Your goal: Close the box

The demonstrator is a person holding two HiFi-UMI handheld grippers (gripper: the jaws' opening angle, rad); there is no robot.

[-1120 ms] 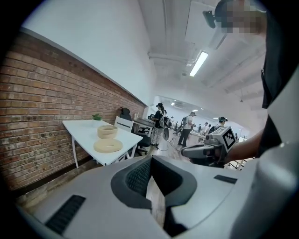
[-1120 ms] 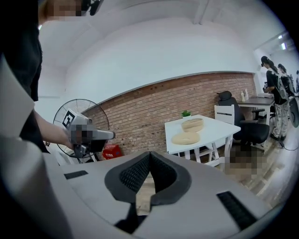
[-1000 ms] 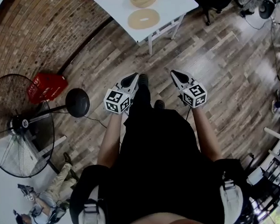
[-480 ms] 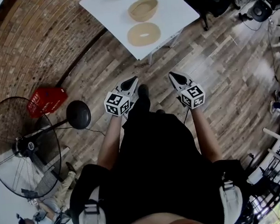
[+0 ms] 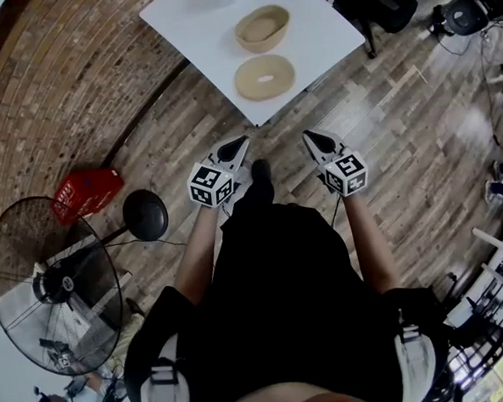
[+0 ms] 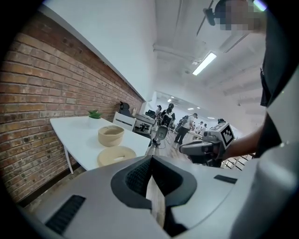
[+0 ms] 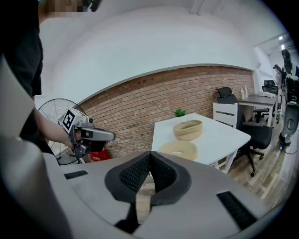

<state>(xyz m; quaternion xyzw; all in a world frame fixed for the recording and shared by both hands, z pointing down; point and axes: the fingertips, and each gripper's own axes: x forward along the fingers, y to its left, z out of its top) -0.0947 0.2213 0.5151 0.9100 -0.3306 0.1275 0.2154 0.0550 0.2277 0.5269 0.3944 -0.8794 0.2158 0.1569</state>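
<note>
- Head view: left gripper [image 5: 233, 148] and right gripper [image 5: 314, 141] empty. Open box [image 5: 263, 28] and lid [image 5: 265, 76] lie on the tabletop [image 5: 191, 21], well ahead of the jaws.
- Left gripper view: jaws together, nothing between them.
- Right gripper view: jaws together. Advise opening them before reaching the lid, then seating it squarely.

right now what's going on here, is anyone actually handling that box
A person stands short of the white table, holding a claw in each hand. The left claw and right claw are both shut and empty, held out in front of the body, touching nothing. On the table the oval box sits open, with its lid lying flat beside it, nearer the person. Closing has not started.
</note>
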